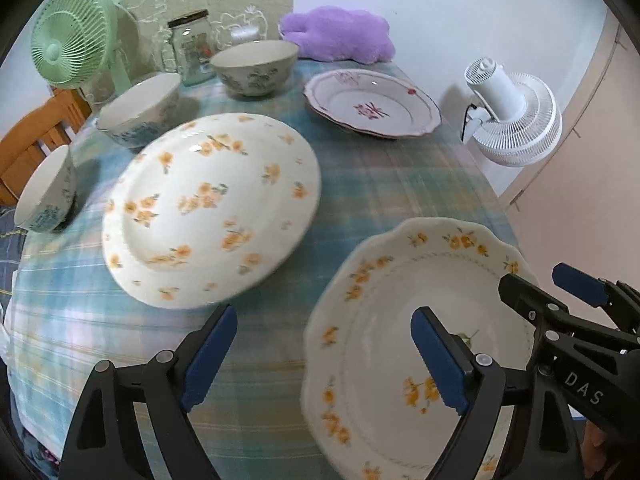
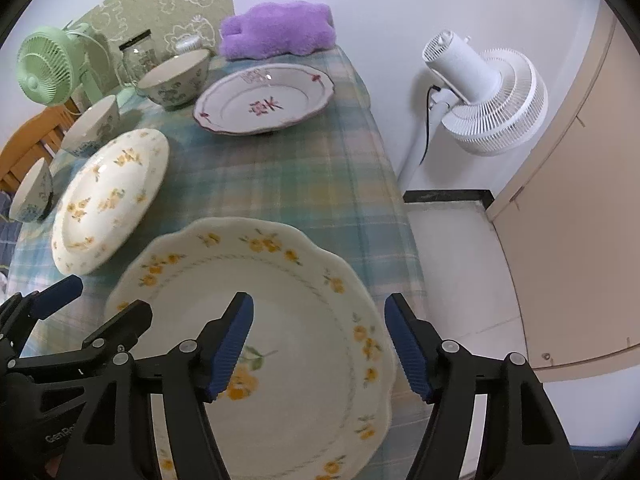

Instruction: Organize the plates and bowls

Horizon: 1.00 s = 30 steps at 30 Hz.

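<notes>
Through my left wrist camera I am looking down at a table under a plaid tablecloth [image 1: 380, 184]. My left gripper [image 1: 324, 354] is standing wide apart with nothing pressed between its blue pads; one pad is hanging over the cloth, the other over the scalloped plate [image 1: 384, 300] with yellow flowers lying near me on the right. A round yellow-flowered plate [image 1: 212, 208] is lying to the left of it, a red-patterned plate [image 1: 372, 104] farther back, and three bowls [image 1: 254, 66] are ranging along the left and back edge, beside a glass jar [image 1: 192, 46]. Through my right wrist camera, my right gripper [image 2: 320, 344] is also standing open and holding nothing, one pad over the scalloped plate's [image 2: 288, 280] middle, the other just past its right rim. The left gripper's fingers [image 2: 60, 292] are showing at the lower left.
</notes>
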### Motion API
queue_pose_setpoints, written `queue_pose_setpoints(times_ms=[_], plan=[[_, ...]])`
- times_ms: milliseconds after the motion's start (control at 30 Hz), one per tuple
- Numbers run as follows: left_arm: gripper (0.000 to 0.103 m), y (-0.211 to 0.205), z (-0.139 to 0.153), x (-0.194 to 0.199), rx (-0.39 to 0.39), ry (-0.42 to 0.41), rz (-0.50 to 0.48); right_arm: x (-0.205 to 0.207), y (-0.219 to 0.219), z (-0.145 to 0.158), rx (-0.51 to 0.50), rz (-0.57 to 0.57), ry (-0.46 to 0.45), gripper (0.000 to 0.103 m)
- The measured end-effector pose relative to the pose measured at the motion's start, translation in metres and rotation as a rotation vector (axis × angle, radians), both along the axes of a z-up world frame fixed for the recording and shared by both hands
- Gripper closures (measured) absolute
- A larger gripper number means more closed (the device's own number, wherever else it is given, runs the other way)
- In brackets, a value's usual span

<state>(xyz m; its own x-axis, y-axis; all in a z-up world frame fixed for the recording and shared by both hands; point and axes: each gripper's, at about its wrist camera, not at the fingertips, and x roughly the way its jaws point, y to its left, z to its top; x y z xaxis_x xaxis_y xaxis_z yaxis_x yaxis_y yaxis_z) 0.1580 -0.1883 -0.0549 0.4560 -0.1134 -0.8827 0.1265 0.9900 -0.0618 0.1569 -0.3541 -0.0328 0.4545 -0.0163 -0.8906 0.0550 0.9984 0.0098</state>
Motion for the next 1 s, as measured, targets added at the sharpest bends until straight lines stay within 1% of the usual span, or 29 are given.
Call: queue_pose_setpoints(times_ms=[200,567,800,933,1000], plan=[[0.013,0.029,0.008,0.005,0.001,-0.007,0.006,0.003,0.025,0.005,0.019,-0.015,-0.003,0.031],[0.013,0.087,0.015,0.025,-0.01,-0.011,0.024,0.019,0.085,0.014,0.009,-0.033,-0.029,0.031],[0.013,0.119,0.011,0.054,0.009,-0.012,0.044,0.052,0.118,0.014,0.003,-0.037,-0.033,0.031],[0.014,0.132,0.006,0.077,0.012,-0.008,0.065,0.076,0.133,0.012,-0.007,-0.037,-0.045,0.031],[0.014,0.137,0.005,0.09,0.019,-0.013,0.061,0.089,0.137,0.01,-0.001,-0.035,-0.049,0.031]])
